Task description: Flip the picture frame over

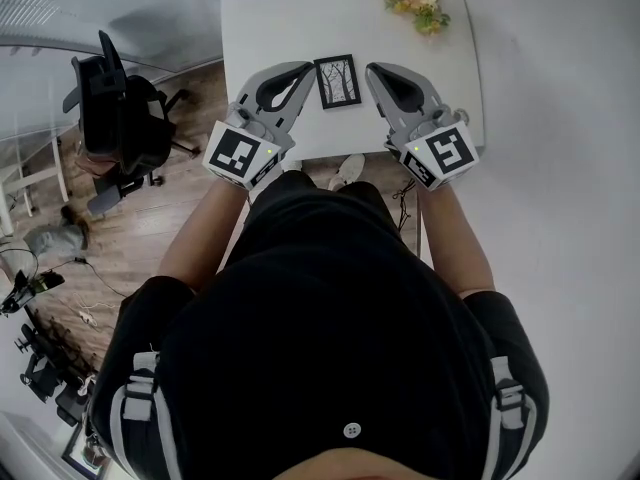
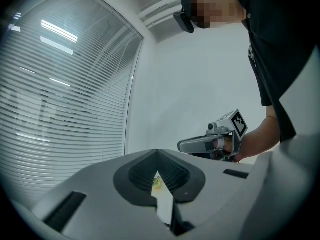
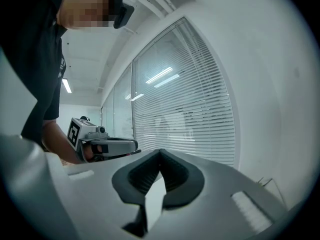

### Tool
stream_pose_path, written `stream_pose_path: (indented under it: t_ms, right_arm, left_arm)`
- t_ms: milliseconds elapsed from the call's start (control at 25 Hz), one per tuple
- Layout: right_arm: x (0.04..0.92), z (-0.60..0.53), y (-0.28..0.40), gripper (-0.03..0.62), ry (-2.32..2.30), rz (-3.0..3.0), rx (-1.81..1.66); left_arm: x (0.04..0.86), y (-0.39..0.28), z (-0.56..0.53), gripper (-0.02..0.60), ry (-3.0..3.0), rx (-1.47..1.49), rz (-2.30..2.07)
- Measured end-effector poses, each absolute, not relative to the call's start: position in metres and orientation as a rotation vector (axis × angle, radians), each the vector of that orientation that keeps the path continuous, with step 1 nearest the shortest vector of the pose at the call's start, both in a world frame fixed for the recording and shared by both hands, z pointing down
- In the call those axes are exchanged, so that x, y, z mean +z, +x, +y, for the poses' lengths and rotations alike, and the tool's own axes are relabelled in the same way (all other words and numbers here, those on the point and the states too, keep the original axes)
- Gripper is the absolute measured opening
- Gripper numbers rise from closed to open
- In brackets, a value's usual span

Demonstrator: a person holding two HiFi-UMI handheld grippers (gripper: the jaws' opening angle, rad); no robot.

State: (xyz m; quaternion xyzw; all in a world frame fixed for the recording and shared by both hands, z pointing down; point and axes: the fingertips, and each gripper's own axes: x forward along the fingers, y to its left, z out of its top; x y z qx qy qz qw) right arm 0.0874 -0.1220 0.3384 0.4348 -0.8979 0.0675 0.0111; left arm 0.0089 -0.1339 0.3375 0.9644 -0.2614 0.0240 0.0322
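**Both grippers closed and empty, picture frame flat on the table between them**

Left gripper (image 2: 158, 156): in the left gripper view the two ribbed pads meet at their tips. Nothing is held between them. Through the narrow slot below the tips, a strip of the white table (image 2: 164, 204) and a small patch of the flowers (image 2: 157, 183) are visible.

Right gripper (image 3: 160, 155): in the right gripper view the pads are likewise pressed together with nothing between them.

Each gripper view shows the other gripper held level in a hand, against a wall of slatted blinds (image 3: 190, 109).

In the head view, the left gripper (image 1: 306, 67) and the right gripper (image 1: 373, 70) rest over the near part of the table (image 1: 270, 28), with their tips angled inward toward each other.

The picture frame (image 1: 337, 81) lies flat on the table between the two tips. It is black-edged, and the side facing up shows a picture of bare trees. The left tip is just beside its left edge and the right tip is near its right edge. Contact cannot be confirmed on either side.

The flowers (image 1: 418, 3) lie at the far right corner of the table, well apart from the frame.

A black office chair (image 1: 120, 118) stands on the wooden floor (image 1: 150, 238) left of the table.
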Motion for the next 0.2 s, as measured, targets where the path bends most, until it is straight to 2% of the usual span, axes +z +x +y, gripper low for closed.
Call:
stream_pose_path:
  t_ms: [200]
  right_arm:
    - [0.3387, -0.1193, 0.0905, 0.009, 1.362, -2.797, 0.215]
  left_arm:
    - [0.3389, 0.0106, -0.1298, 0.005, 2.965, 0.082, -0.804]
